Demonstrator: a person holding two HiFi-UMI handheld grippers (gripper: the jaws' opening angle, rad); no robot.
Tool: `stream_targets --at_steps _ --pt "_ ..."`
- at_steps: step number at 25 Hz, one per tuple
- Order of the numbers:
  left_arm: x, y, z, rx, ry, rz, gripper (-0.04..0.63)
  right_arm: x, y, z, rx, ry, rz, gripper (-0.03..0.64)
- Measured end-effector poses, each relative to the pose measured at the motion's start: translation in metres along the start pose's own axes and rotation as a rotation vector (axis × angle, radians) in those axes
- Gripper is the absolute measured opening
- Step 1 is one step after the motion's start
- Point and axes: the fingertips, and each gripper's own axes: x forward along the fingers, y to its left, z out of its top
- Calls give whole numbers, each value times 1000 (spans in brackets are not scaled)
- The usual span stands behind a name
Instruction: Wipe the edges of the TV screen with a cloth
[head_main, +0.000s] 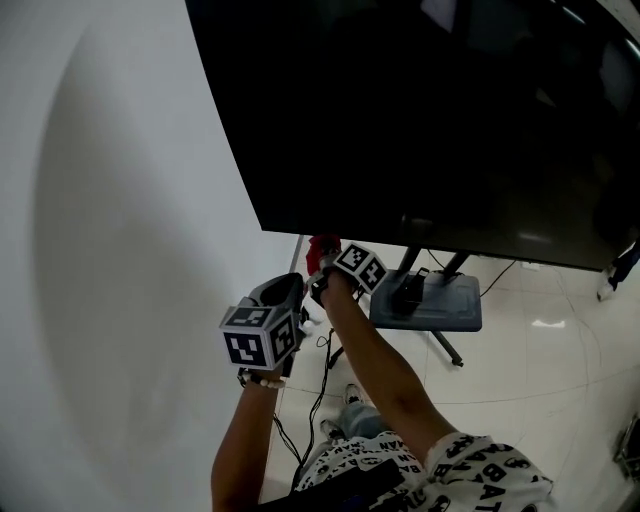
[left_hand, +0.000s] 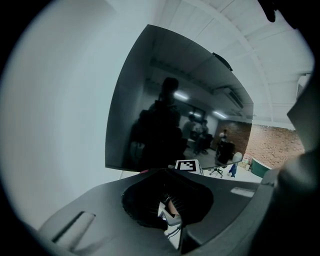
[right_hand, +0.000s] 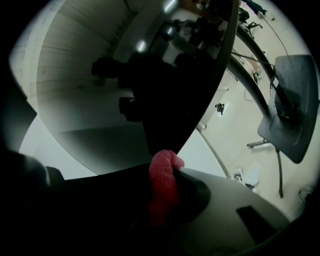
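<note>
The big black TV screen (head_main: 430, 120) hangs tilted across the top of the head view, its lower left corner just above my grippers. My right gripper (head_main: 322, 262) is shut on a red cloth (head_main: 322, 248) and holds it right under the screen's bottom edge near that corner. In the right gripper view the red cloth (right_hand: 163, 182) sticks up between the jaws of the right gripper (right_hand: 165, 197), against the dark screen (right_hand: 165, 85). My left gripper (head_main: 285, 292) hovers lower left, shut and empty, apart from the screen. In its own view the left gripper (left_hand: 167, 200) faces the screen (left_hand: 170, 115).
A white wall (head_main: 120, 250) fills the left side. Below the screen, the TV stand's grey base plate (head_main: 430, 305) and slanted legs rest on the glossy floor, also seen as the base plate (right_hand: 292, 115). Black cables (head_main: 320, 390) trail down by my arms.
</note>
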Motion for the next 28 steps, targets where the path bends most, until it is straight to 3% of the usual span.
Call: stream_targets --at_steps 8,15,28 --pt "10 -53 -14 28 39 -100 2 -56 -37 61 2 -99 -52 75" --pt "34 -103 -31 54 70 -128 2 -103 -72 113 22 -149 -68 77" --pt "118 -251 -56 51 94 -168 2 -213 -155 237 -9 -180 -61 77"
